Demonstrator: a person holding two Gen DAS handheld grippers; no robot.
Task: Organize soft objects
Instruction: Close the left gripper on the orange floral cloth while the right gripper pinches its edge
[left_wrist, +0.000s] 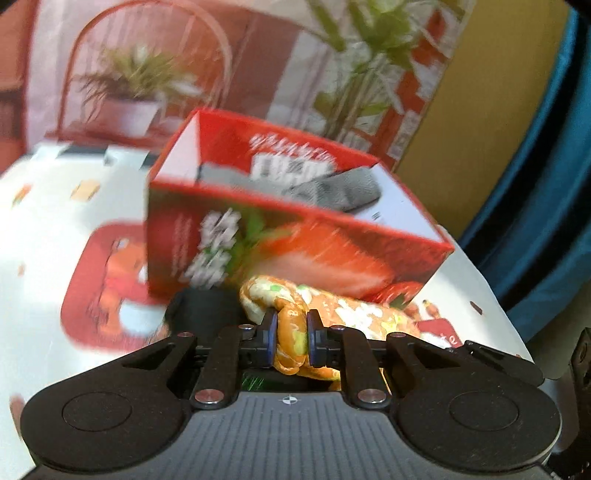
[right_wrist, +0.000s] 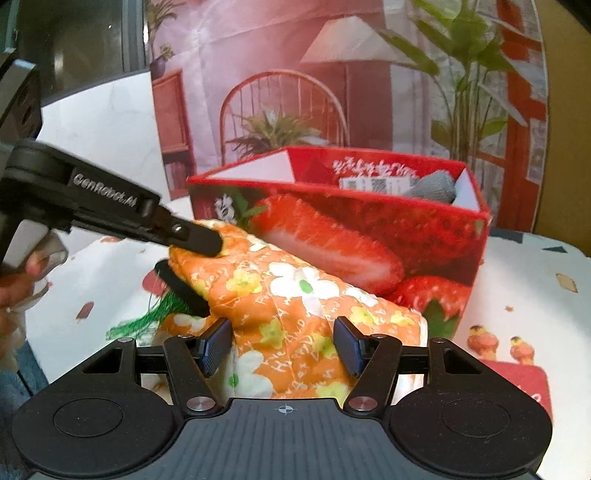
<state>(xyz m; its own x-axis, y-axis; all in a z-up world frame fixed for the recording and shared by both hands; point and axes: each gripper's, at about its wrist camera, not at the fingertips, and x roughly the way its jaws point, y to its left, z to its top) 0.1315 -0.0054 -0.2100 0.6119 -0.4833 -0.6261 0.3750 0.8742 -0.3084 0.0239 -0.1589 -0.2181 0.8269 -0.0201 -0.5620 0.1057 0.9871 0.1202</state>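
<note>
An orange floral cloth (right_wrist: 291, 299) lies on the table in front of a red strawberry box (right_wrist: 369, 221). My left gripper (left_wrist: 290, 334) is shut on one end of the cloth (left_wrist: 291, 332); in the right wrist view it (right_wrist: 192, 262) pinches the cloth's far left end. My right gripper (right_wrist: 282, 343) is open, its pads on either side of the cloth's near end. A grey soft item (right_wrist: 434, 186) lies inside the box, also visible in the left wrist view (left_wrist: 332, 188).
A white tablecloth (right_wrist: 524, 295) with red prints covers the table. A printed backdrop (right_wrist: 295, 74) with plants stands behind the box. Green tassel threads (right_wrist: 144, 321) lie under the cloth. A blue fabric (left_wrist: 546, 184) hangs at the right.
</note>
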